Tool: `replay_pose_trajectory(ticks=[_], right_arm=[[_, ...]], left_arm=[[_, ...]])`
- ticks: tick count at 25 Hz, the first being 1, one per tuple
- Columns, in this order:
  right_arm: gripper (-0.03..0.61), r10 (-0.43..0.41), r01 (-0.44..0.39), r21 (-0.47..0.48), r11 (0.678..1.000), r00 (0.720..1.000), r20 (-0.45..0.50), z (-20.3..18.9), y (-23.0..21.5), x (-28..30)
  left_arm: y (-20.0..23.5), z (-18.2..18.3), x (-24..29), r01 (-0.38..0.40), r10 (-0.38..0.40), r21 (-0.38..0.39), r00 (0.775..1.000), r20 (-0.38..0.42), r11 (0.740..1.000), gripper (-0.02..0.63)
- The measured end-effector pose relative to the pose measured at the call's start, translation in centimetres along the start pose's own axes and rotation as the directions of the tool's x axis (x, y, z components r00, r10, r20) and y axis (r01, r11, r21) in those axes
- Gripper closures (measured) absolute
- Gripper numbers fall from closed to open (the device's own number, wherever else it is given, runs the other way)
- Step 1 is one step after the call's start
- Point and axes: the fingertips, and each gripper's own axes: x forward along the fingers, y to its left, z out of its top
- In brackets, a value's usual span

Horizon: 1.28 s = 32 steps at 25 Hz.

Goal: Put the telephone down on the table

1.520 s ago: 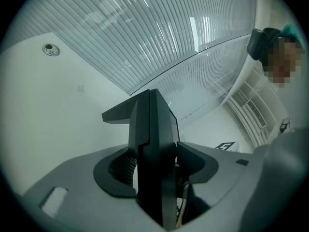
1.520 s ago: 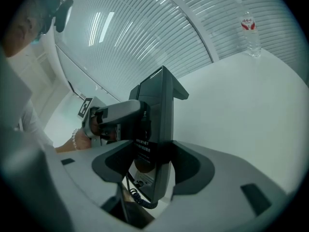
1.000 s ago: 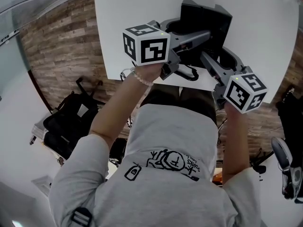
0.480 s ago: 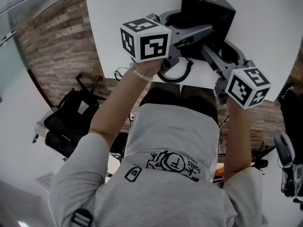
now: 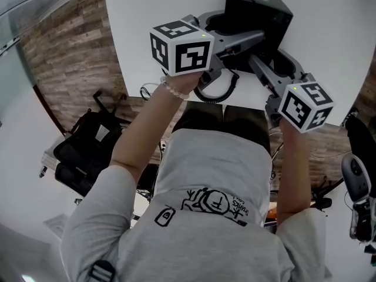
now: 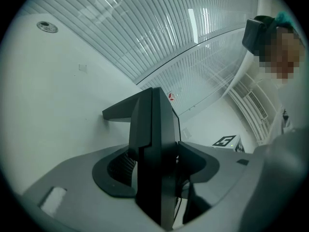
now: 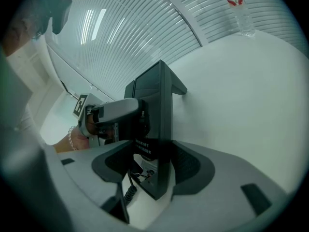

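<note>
The black telephone (image 5: 258,19) stands tilted on its edge over the white table (image 5: 153,51), with its coiled cord (image 5: 220,90) trailing toward the near table edge. My left gripper (image 5: 232,31) reaches in from the left. Its jaws have just been opening, and the telephone's edge (image 6: 154,144) stands between them with a thin gap at one pad. My right gripper (image 5: 271,60) comes from the right and is shut on the telephone's other side (image 7: 154,110). In the right gripper view the left gripper (image 7: 116,111) shows against the telephone.
A water bottle (image 7: 239,11) stands far back on the table. The table's near edge runs just below the grippers, above the person's lap. A black bag (image 5: 88,151) lies on the wooden floor at the left.
The telephone and both grippers sit a little farther onto the table than a second ago. The coiled cord has swung out into a wider loop. Little differs over the last half second.
</note>
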Motion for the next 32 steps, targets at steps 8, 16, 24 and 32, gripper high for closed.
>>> replay_pose_trajectory(ticks=[8, 16, 24, 32], right_arm=[[0.341, -0.082, 0.081, -0.025, 0.996, 0.997, -0.015, 0.0, 0.1, -0.5], [0.341, -0.151, 0.153, -0.083, 0.985, 0.988, 0.023, 2.0, 0.3, -4.4], [0.341, -0.186, 0.201, -0.150, 0.968, 0.977, 0.107, 4.8, 3.1, -9.3], [0.348, -0.181, 0.225, -0.233, 0.946, 0.964, 0.196, 7.4, 6.6, -13.5]], left_arm=[[1.0, 0.0, -1.2, -0.158, 0.159, 0.026, 0.986, -0.043, 0.987, 0.272], [-0.1, 0.1, -4.7, -0.267, 0.269, 0.041, 0.962, -0.037, 0.963, 0.261], [-5.0, 1.5, -9.1, -0.290, 0.288, 0.043, 0.956, 0.055, 0.956, 0.261], [-10.3, 3.6, -12.5, -0.281, 0.265, 0.083, 0.950, 0.163, 0.956, 0.306]])
